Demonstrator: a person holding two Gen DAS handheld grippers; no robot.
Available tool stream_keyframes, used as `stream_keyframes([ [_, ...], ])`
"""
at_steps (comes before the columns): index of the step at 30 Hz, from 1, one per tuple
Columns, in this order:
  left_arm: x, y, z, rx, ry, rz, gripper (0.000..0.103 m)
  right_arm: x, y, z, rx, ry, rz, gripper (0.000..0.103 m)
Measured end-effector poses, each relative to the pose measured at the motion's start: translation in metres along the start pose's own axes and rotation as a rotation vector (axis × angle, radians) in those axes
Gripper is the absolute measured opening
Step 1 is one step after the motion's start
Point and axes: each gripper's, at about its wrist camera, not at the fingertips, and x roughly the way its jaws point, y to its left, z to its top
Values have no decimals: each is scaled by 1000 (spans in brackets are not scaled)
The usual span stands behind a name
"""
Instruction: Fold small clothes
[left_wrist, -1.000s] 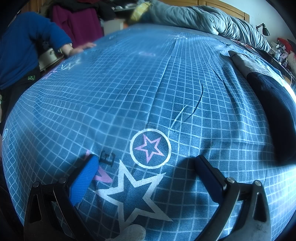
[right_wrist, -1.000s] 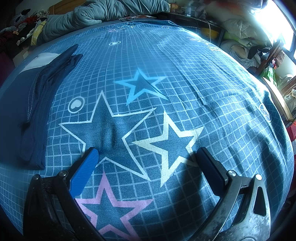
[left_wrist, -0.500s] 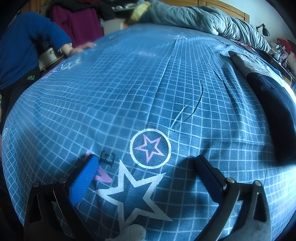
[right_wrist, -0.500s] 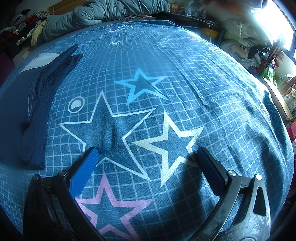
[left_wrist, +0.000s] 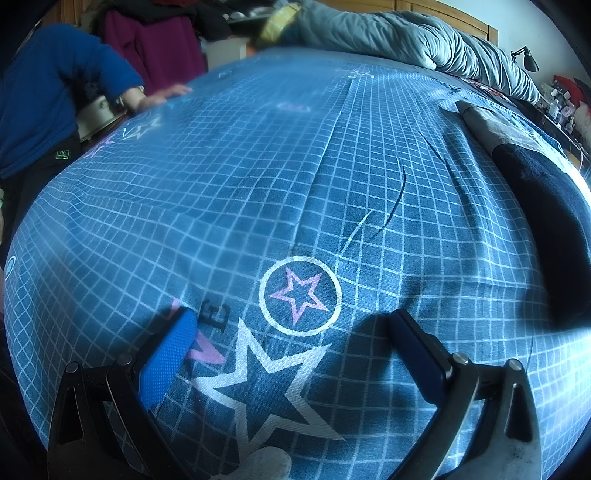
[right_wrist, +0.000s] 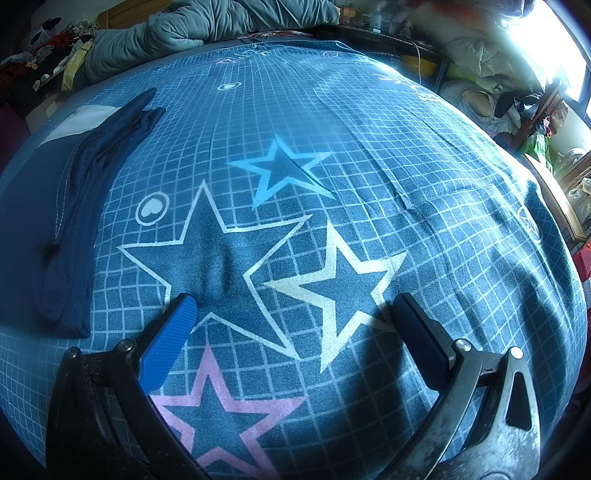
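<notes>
Left gripper (left_wrist: 291, 332) and right gripper (right_wrist: 295, 314) both spread wide, holding nothing, over star-print bedsheet (right_wrist: 369, 147). Folded navy garment (right_wrist: 74, 206) lies between them.

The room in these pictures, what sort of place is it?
Most likely a lived-in bedroom: a bed under a blue star-print sheet, a rumpled grey duvet at its far end, and a wall lamp.

Window (right_wrist: 565, 55) glare upper right; strong fisheye bulge; dark vignetted corners; far edge blurred.
</notes>
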Motion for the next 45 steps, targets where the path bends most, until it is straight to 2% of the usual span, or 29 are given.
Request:
stream_keyframes([
  [40,-6,-3,0,3,-1,14,103,0,1,1,-4,3,-4,103],
  [41,-10,-5,0,8,-3,7,103,1,1,1,-7,4,-1,103],
  [42,-19,-13,-2,20,-7,-55,103,1,1,1,-10,4,7,103],
  [43,-27,-19,-3,29,-13,-86,103,3,0,-2,-14,4,15,103],
  [44,-48,-41,-7,79,-51,-125,103,3,1,0,-23,4,17,103],
  [45,-59,-54,-9,111,-73,-134,103,5,1,3,-47,6,25,103],
])
